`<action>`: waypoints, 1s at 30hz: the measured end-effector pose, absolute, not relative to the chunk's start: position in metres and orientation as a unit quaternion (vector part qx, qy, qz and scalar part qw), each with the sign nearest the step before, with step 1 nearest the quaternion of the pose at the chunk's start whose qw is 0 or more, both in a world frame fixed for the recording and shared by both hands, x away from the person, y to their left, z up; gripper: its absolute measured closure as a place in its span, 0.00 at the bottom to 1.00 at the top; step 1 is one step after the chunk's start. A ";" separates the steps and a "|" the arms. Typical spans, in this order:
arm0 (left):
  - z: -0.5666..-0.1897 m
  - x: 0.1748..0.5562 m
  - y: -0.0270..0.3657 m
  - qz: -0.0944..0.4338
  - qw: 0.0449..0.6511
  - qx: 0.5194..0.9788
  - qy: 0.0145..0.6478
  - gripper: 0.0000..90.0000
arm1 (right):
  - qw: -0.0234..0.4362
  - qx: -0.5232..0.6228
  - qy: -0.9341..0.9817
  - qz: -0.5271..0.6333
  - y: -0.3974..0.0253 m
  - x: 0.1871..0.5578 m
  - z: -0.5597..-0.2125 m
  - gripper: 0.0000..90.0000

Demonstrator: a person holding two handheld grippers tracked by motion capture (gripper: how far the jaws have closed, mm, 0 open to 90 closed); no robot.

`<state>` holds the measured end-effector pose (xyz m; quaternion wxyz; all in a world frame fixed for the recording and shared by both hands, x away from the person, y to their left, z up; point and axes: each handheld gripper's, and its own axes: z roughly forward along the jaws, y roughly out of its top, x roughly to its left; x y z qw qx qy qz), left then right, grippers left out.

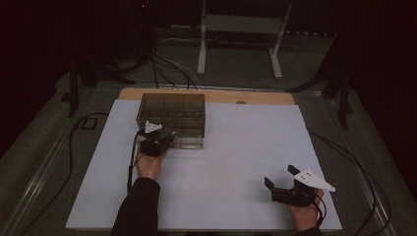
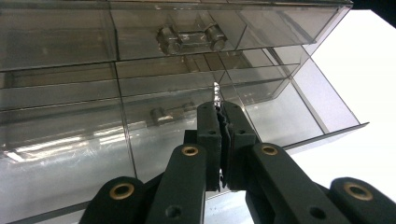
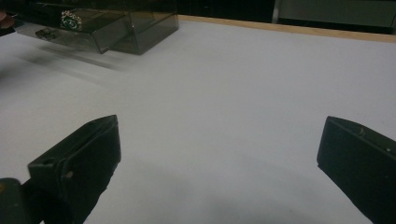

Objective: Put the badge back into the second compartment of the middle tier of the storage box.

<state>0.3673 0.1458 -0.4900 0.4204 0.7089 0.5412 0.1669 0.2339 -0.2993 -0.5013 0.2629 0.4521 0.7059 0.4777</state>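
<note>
Smoky clear drawer box [image 1: 173,114], left gripper [image 2: 218,108] fingers pinching a small shiny trinket [image 2: 216,92] before it, right gripper [image 1: 281,178] fingers spread wide.

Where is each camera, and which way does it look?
High view: above the table, looking forward and down; both forearms show.
Left gripper view: on the left claw, facing the clear drawer box; shut jaws show.
Right gripper view: on the right claw, looking across the table; open jaws show.
All share the box.
</note>
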 end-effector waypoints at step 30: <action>-0.466 0.355 0.157 0.216 0.420 0.712 0.520 0.02 | 0.261 0.451 0.708 0.477 -0.298 0.234 -0.502 0.00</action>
